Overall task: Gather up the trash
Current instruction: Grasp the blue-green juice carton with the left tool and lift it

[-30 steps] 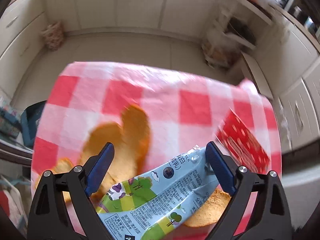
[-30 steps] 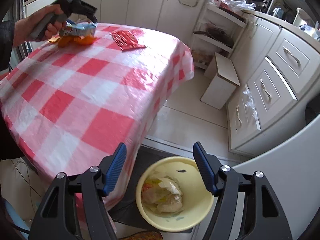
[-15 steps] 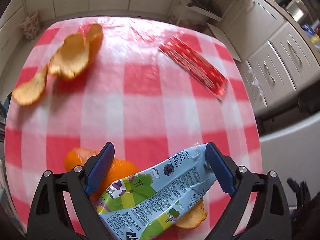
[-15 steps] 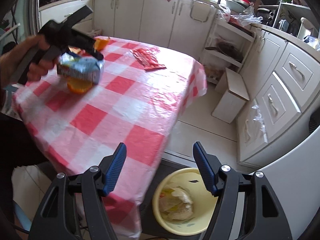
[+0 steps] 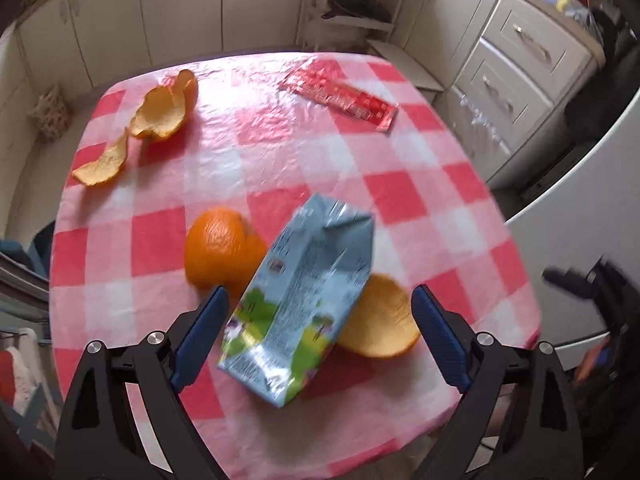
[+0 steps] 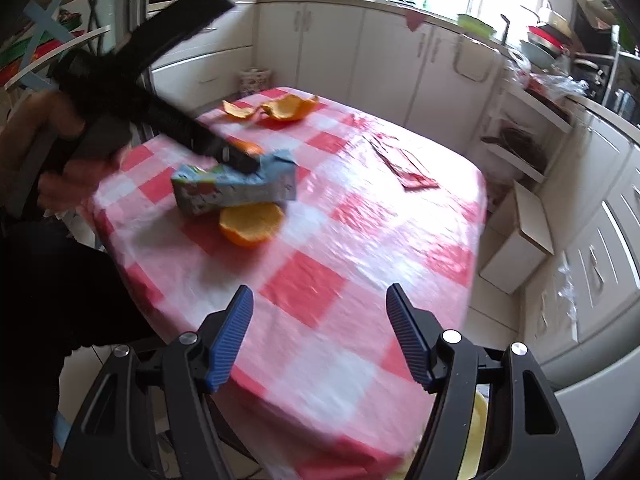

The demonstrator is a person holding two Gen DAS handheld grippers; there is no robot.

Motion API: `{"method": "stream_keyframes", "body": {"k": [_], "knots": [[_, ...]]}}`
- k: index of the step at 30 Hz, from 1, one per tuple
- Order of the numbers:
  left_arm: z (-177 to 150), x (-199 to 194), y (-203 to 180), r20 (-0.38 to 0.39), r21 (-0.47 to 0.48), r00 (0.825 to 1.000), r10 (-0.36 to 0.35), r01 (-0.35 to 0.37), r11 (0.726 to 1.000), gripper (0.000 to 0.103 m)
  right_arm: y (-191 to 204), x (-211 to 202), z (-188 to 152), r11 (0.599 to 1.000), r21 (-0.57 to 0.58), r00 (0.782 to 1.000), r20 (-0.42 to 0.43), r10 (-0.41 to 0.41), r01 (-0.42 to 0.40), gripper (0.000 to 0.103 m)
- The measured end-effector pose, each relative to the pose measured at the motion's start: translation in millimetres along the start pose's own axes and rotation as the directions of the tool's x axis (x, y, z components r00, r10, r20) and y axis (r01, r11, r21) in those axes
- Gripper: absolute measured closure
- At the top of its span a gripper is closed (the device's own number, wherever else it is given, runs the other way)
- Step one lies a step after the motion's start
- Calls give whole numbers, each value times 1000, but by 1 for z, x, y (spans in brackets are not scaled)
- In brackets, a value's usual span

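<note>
1. Lying tilted on the red-and-white checked worktop (image 5: 416,184), a pale blue milk carton (image 5: 304,292) rests with one edge on a cupped orange peel (image 5: 380,320). A rounded orange piece (image 5: 218,252) sits just beside its other side.
2. The left gripper (image 5: 318,294) hangs over the carton with its blue-padded jaws spread. One pad is close beside the carton and the other stands well apart from it, so nothing is pinched.
3. From the right wrist view, a person's hand (image 6: 68,176) holds that gripper by its dark handle. One finger reaches across the top of the carton; whether it touches is lost in blur.
4. Farther back on the cloth lie curled strips of orange peel (image 5: 160,112) and, well apart from them, a flat red wrapper (image 5: 344,98).
5. The right gripper (image 6: 319,292) hovers over the near edge of the worktop, jaws spread wide and holding nothing.
6. Below that edge, part of a yellow bin (image 6: 476,420) shows behind the gripper's frame.
7. White kitchen cabinets (image 6: 360,52) ring the room.
</note>
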State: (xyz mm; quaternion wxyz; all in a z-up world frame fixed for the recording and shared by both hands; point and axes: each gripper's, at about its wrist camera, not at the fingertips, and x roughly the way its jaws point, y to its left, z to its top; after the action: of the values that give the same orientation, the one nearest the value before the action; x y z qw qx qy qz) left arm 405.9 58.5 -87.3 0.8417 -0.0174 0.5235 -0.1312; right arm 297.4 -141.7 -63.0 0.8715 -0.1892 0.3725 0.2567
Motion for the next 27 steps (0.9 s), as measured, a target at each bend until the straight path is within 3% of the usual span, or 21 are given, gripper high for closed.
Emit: {"method": "stream_keyframes", "body": {"k": [6,9,13,16,20,22,24,25,27], "knots": [[-21,12,3,8,47,999,49,-49,998,15,23,21,24,999,-22,999,15,39,-39,36],[-27,18,10,9,25,999,39,-39,999,15,25,36,31,998,5,998,-3,61,-61,36],[-32,14,30,20,-56,998,-56,57,997,34,21,50,35,994,71,996,-25,82,-80,36],[-32,9,32,49,-47,997,-59,61,997,34,10,59,37,986,137,994,-37,101,-95,36],[-25,14,25,49,-11,998,-44,44,999,25,0,76,37,971,212,989,-72,129,-112,37],[-24,19,19,44,23,999,-1,0,1000,26,-1,85,37,963,236,984,-90,153,-128,46],[-24,24,17,25,38,999,-20,19,999,37,1,93,37,960,244,979,-115,168,-136,61],[-25,25,16,19,41,999,-26,25,999,38,2,97,38,959,243,976,-124,177,-144,65],[-28,23,13,28,60,999,-17,15,998,39,9,103,37,959,230,969,-142,201,-166,84]]}}
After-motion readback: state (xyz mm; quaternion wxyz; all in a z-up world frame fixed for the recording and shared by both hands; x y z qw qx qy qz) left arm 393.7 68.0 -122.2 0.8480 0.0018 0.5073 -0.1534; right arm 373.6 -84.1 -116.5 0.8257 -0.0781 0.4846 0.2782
